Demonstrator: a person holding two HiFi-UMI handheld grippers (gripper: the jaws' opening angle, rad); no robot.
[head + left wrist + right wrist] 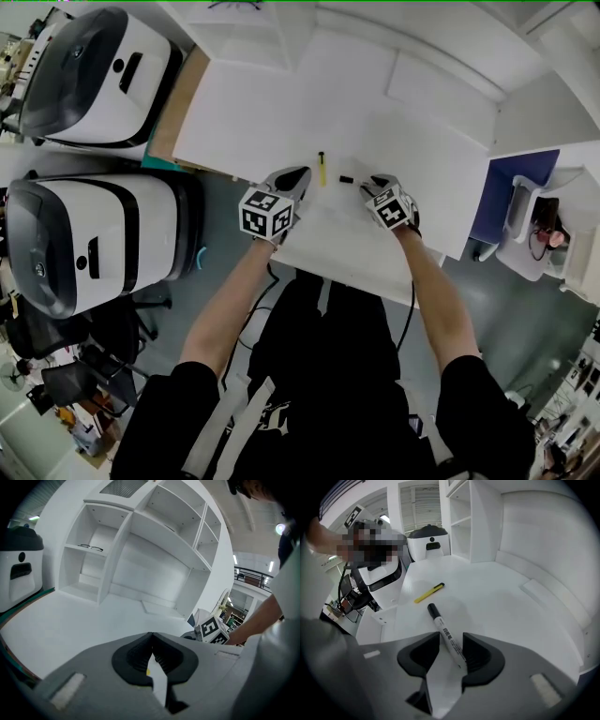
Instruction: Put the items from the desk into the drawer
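A black-capped white marker [444, 630] lies on the white desk [394, 122], its body running between the jaws of my right gripper [451, 640]. That gripper is open, and the marker rests close to its right pad. A yellow pen [430, 593] lies further out on the desk, apart from the marker. In the head view the yellow pen [322, 170] sits just ahead of my left gripper [292, 178], and the marker's cap [346, 178] shows left of my right gripper [378, 187]. My left gripper [151, 637] is shut, its tips touching, with nothing gripped.
A white shelf unit [140, 536] rises at the desk's back, with glasses [91, 548] on one shelf. Two large white-and-black machines [94, 70] [84, 244] stand left of the desk. A blue chair [516, 187] stands to the right.
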